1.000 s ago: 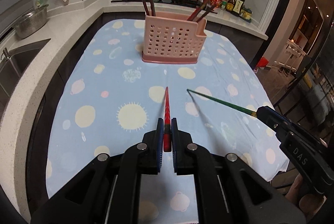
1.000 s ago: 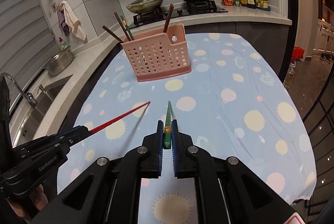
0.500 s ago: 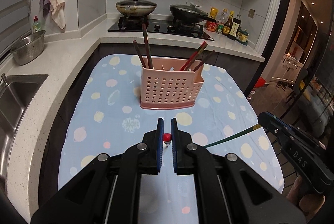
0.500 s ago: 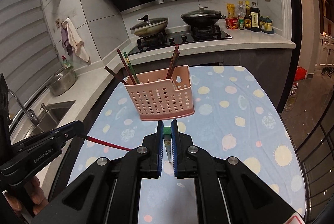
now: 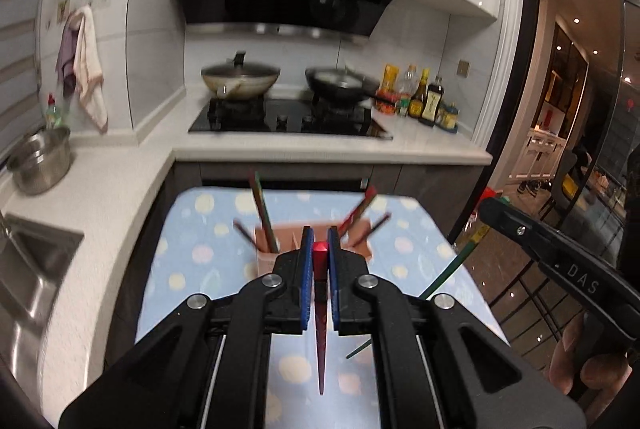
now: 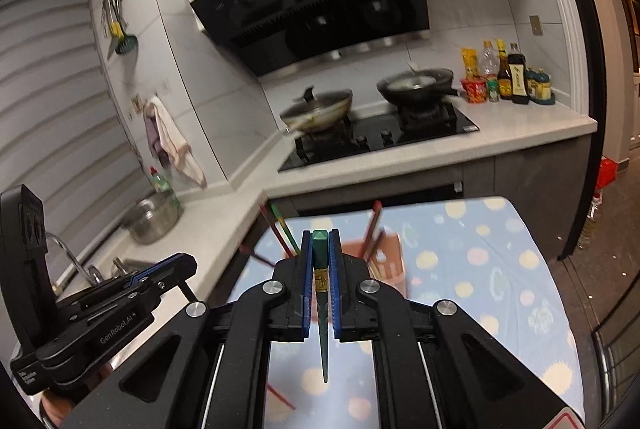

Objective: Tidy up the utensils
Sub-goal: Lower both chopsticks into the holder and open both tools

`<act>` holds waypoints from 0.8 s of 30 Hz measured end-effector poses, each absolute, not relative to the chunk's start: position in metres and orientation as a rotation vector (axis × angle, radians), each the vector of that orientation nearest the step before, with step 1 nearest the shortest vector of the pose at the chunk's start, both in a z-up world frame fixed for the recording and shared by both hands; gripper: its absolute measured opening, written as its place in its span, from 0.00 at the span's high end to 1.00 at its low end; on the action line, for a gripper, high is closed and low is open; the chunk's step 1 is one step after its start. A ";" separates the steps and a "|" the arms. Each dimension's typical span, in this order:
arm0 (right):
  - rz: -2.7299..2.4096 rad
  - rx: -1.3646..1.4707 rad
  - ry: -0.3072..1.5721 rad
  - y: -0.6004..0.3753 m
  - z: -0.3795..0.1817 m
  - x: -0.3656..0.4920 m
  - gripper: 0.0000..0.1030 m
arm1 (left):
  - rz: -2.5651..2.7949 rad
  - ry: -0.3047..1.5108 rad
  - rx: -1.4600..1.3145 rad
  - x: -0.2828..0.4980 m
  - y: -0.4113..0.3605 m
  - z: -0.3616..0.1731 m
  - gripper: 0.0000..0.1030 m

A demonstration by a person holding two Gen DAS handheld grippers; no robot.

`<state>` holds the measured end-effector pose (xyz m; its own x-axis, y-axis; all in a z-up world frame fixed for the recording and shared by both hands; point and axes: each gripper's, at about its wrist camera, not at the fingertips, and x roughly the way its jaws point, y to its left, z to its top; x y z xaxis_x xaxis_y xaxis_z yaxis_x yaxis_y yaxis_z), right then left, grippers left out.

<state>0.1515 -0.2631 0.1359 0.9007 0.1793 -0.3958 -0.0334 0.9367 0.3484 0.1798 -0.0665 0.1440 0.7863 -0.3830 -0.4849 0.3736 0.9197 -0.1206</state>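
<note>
Left tool [image 5: 319,253] clamped on red chopstick [image 5: 320,313], tip hanging down over cloth [image 5: 192,253]. Right tool [image 6: 320,253] clamped on green chopstick [image 6: 322,329], tip down likewise. Pink holder [image 5: 266,257] on counter beyond both tools, several chopsticks standing in it. Frames blurred.

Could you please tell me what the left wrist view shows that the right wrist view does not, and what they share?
Only the left wrist view shows the red chopstick clamped in the left tool. Only the right wrist view shows the green chopstick head-on in the right tool, plus hanging utensils. Both show the pink basket on the spotted cloth, two pans and the towel.
</note>
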 end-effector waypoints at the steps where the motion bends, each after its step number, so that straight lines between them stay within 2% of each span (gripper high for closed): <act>1: 0.119 0.345 0.420 -0.264 0.145 0.158 0.93 | -0.404 0.500 -0.014 0.184 -0.068 0.155 0.94; 7: 0.104 0.303 0.340 -0.263 0.179 0.196 0.93 | -0.367 0.401 -0.028 0.221 -0.070 0.204 0.94; 11: 0.082 0.295 0.316 -0.266 0.185 0.223 0.93 | -0.355 0.365 -0.048 0.248 -0.069 0.217 0.94; 24: 0.053 0.247 0.457 -0.264 0.132 0.301 0.93 | -0.314 0.438 -0.002 0.316 -0.087 0.171 0.94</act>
<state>0.3014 -0.2637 0.1322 0.8964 0.1055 -0.4305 0.0048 0.9689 0.2476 0.3162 -0.0871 0.1706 0.8580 -0.2995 -0.4172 0.2988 0.9518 -0.0688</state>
